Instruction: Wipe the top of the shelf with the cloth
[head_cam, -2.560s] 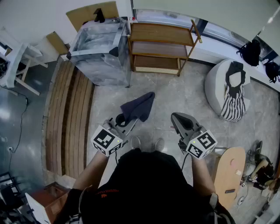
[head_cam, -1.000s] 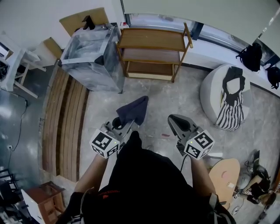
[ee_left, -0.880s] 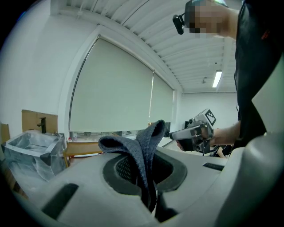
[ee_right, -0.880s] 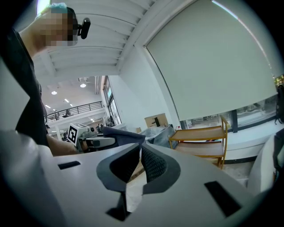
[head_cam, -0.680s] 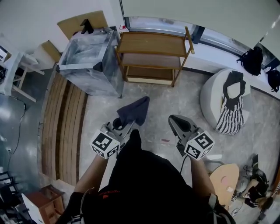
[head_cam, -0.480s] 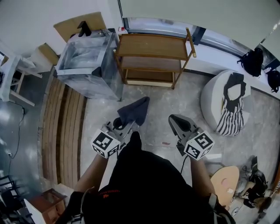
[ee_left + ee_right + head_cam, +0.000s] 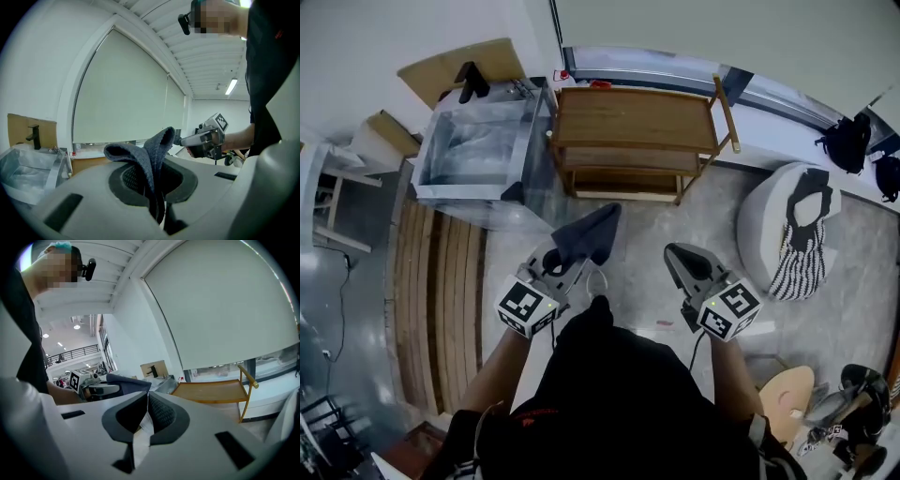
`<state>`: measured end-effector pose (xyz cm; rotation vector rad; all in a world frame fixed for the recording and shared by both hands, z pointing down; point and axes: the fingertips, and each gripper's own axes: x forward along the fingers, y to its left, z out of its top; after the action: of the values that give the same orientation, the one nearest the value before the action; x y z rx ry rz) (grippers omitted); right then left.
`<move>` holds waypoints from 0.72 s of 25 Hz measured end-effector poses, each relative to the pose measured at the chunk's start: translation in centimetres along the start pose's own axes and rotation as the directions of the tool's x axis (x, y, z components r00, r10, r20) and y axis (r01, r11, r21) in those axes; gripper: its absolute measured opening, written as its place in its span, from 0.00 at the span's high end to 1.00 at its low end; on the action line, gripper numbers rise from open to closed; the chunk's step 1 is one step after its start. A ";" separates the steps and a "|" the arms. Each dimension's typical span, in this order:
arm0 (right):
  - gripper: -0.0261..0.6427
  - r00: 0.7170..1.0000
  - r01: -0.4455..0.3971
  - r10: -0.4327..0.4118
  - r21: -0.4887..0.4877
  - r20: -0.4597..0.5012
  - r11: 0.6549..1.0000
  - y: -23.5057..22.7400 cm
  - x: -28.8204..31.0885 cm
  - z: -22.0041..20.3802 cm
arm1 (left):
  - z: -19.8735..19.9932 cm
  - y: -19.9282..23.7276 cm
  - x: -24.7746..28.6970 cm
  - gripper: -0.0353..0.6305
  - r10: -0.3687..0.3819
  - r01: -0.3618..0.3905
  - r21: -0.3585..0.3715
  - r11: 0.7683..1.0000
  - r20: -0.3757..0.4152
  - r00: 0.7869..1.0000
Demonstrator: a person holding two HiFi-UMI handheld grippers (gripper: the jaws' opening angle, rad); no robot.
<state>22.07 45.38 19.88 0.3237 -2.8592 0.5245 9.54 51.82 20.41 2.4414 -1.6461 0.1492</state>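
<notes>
- One pale stone floor (image 7: 675, 225) fills most of the head view, and I stand on it looking steeply down past my dark top.
- Long wooden slats (image 7: 441, 300) lie side by side on the floor to my left.
- Straight ahead, a three-tier wooden shelf (image 7: 636, 117) stands against the window wall. Its top board faces up at me, and a rail post rises at its right end.
- Just beside the shelf on its left sits a boxy case wrapped in clear plastic (image 7: 478, 155).
- To the right, well apart from the shelf, is a rounded white seat (image 7: 773, 220) with a black and white striped garment draped over it.
- The dark blue-grey cloth (image 7: 586, 236) sticks out forward from my left claw (image 7: 565, 262). It hangs over the floor in front of the shelf, near its lower tier in the picture but not touching the shelf or its top.
- In the left gripper view, my left claw (image 7: 157, 187) is clamped on the cloth (image 7: 140, 154), which folds up and out between the two pads.
- My right claw (image 7: 680, 258) is held level with the left, apart from it. In the right gripper view its jaws (image 7: 146, 401) are pressed together, holding nothing.
</notes>
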 end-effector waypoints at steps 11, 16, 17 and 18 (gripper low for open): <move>0.95 0.998 0.050 -0.049 0.007 -0.035 0.999 -5.1 12.0 4.6 | 1.9 13.4 3.2 0.89 -0.040 0.040 0.003 0.999 -0.012 0.999; 0.95 0.998 0.055 -0.055 0.011 -0.035 0.998 -6.5 15.9 5.9 | 2.3 17.4 4.4 0.89 -0.049 0.049 -0.004 0.999 -0.012 0.999; 0.95 0.998 0.055 -0.055 0.012 -0.035 0.998 -6.6 16.4 6.1 | 2.3 17.8 4.6 0.89 -0.050 0.050 -0.007 0.999 -0.013 0.999; 0.95 0.998 0.053 -0.053 0.013 -0.034 0.998 -6.7 16.8 6.3 | 2.2 18.2 4.8 0.89 -0.050 0.050 -0.010 0.999 -0.014 0.999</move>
<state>6.69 33.98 20.54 0.3881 -2.8072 0.5350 -5.57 40.41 21.07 2.4658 -1.5744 0.1509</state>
